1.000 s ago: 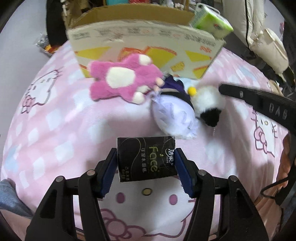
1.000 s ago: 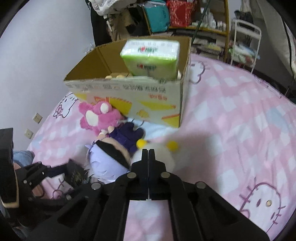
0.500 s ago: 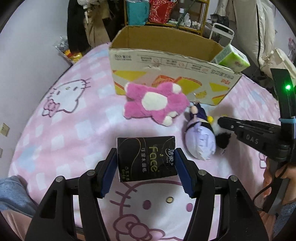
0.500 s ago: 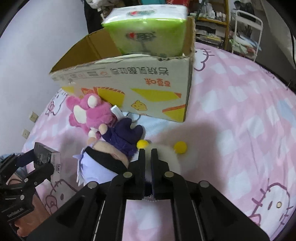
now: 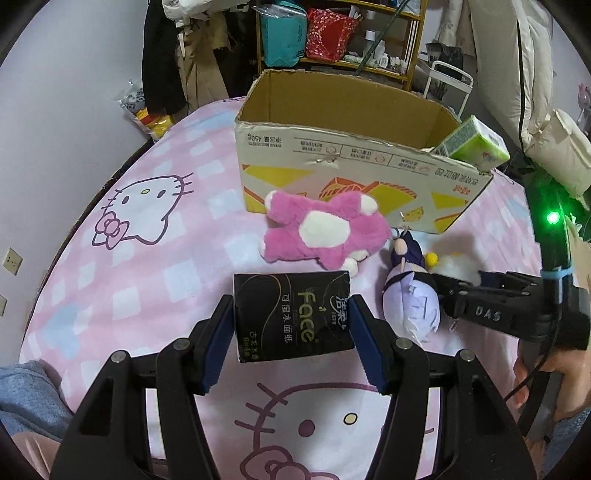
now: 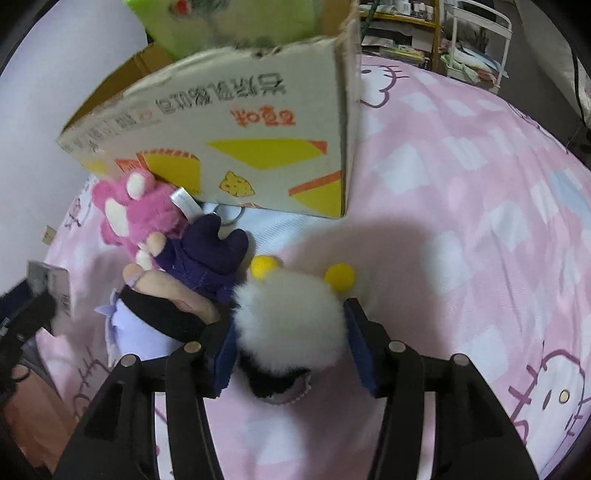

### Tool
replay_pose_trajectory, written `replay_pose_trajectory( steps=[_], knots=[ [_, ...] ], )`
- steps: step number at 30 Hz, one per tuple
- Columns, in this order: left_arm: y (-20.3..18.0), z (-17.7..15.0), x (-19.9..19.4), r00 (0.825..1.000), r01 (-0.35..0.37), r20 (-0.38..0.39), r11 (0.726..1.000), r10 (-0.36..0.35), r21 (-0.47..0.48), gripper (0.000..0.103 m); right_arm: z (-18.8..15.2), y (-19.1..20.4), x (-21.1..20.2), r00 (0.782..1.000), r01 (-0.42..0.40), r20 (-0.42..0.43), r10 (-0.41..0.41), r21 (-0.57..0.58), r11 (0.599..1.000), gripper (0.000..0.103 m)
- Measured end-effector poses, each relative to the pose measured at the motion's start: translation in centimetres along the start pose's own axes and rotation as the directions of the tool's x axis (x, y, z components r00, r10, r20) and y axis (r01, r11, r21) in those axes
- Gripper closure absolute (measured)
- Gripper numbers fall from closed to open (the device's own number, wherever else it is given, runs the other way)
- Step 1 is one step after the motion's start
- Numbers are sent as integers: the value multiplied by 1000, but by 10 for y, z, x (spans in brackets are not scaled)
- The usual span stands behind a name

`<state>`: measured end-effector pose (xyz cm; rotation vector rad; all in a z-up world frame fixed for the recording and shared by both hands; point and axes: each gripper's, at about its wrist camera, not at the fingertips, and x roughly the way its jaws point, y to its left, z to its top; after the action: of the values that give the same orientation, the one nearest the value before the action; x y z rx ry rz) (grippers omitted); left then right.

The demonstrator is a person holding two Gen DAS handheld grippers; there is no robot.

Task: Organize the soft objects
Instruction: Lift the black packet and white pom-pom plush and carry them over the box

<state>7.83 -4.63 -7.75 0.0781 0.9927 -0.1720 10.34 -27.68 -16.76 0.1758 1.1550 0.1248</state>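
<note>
My left gripper (image 5: 291,332) is shut on a black tissue pack (image 5: 291,314) and holds it above the pink bed. A pink plush (image 5: 325,232) lies against an open cardboard box (image 5: 343,173). A purple doll (image 5: 410,299) lies right of it. My right gripper (image 6: 290,347) is open, its jaws on either side of a white fluffy plush (image 6: 288,325) with yellow pompoms, lying beside the purple doll (image 6: 173,302) and the pink plush (image 6: 136,214). A green tissue pack (image 5: 472,144) rests on the box's right rim.
The bed has a pink Hello Kitty sheet (image 5: 147,206). Shelves and hanging clothes (image 5: 325,33) stand behind the box. A white rack (image 6: 476,37) stands past the bed. A wall lies to the left.
My left gripper rose and drew back with the black pack. My right gripper opened from shut and moved down around the white plush.
</note>
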Motion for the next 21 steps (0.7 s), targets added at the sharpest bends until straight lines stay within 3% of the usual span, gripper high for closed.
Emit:
replay_pose_trajectory(
  steps=[2, 3, 11, 14, 18, 21],
  knots=[
    [1, 1, 2, 1000, -19, -4, 1000, 19, 0, 42, 0, 6, 1, 999, 36, 13, -36, -38, 999, 59],
    [2, 1, 3, 1000, -23, -5, 1000, 23, -1, 42, 0, 7, 0, 999, 36, 20, -35, -51, 998, 72],
    [5, 2, -7, 998, -23, 50, 1000, 23, 0, 43, -4, 15, -17, 998, 26, 67, -21, -67, 997, 80],
    [3, 2, -16, 996, -11, 94, 1000, 10, 13, 43, -4, 16, -29, 995, 17, 102, -12, -56, 998, 91],
    [-2, 2, -30, 987, 4, 158, 999, -11, 44, 43, -4, 14, -50, 987, -6, 159, 11, -33, 999, 97],
    [-2, 3, -36, 982, 29, 183, 998, -38, 50, 42, -5, 11, -51, 990, -6, 139, 10, -26, 1000, 98]
  ],
)
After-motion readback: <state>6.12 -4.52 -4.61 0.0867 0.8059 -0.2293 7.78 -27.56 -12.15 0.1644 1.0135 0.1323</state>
